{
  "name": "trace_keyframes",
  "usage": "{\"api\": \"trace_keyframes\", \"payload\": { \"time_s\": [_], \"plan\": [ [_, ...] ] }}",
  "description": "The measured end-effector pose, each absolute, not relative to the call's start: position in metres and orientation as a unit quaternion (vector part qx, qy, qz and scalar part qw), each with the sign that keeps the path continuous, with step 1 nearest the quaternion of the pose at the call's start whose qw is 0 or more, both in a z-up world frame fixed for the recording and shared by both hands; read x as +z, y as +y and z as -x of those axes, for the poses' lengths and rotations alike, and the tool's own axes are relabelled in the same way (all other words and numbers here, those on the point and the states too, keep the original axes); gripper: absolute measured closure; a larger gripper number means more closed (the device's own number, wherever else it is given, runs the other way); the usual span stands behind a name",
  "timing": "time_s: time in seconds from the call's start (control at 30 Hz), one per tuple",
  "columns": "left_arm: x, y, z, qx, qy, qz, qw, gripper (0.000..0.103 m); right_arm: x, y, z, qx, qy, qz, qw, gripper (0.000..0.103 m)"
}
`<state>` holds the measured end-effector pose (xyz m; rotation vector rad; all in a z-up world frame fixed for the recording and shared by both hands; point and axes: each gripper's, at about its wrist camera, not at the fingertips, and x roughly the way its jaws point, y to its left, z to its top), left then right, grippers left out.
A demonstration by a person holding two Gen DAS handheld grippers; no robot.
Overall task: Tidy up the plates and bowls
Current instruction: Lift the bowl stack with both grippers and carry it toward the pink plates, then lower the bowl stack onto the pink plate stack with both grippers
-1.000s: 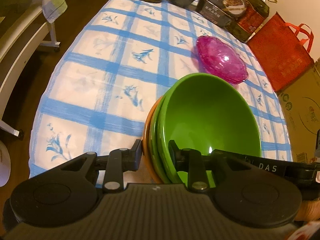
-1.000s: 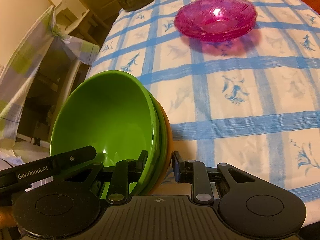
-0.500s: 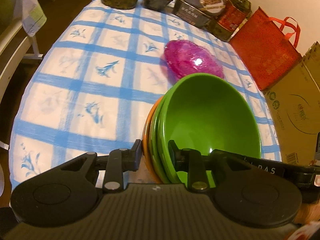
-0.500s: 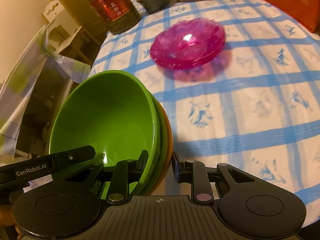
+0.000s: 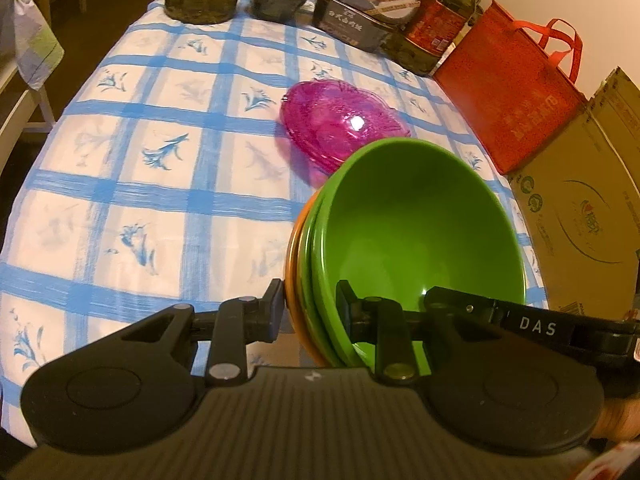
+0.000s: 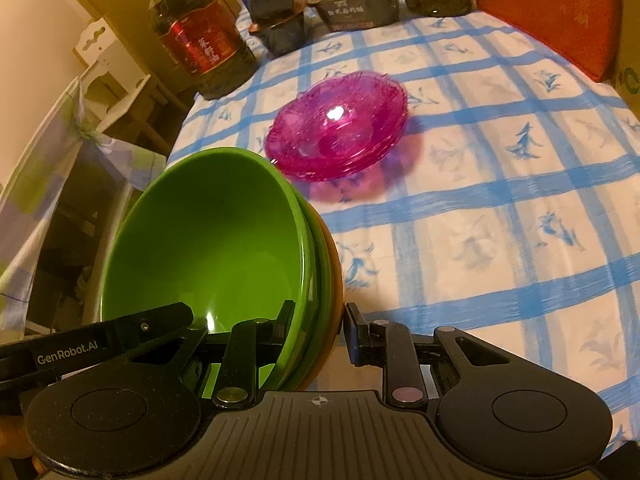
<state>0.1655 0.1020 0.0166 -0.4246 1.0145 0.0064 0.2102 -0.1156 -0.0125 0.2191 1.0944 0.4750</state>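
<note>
Left gripper clamped on the near rim of a nested stack of smooth plastic bowls, two green over one orange: one finger outside against the orange wall, the other inside the top green bowl. Right gripper pinching the opposite rim the same way, so the stack hangs tilted between the two, clear of the blue-and-white checked tablecloth.

Just beyond the stack's far rim, near but apart: a stack of translucent magenta glass dishes resting on the cloth. Farther behind the magenta dishes, oil bottles and dark food boxes; to one side of them, a red tote bag and cardboard cartons.

Probably a carry toward a spot beside the magenta dishes. Best done level: keep both grips equally firm, move the two hands together so neither rim twists free, lower until the orange base sits flat, and stop short of the glass. Release only once the weight is on the cloth.
</note>
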Motion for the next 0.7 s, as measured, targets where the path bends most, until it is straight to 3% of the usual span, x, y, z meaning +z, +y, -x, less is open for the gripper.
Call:
{"api": "trace_keyframes", "payload": {
  "time_s": [0.7],
  "plan": [
    [0.047, 0.088, -0.261, -0.013, 0.460, 0.185, 0.868, 0.079, 0.018, -0.128, -0.291, 0.217, 0.504, -0.099, 0.830, 0.077]
  ]
}}
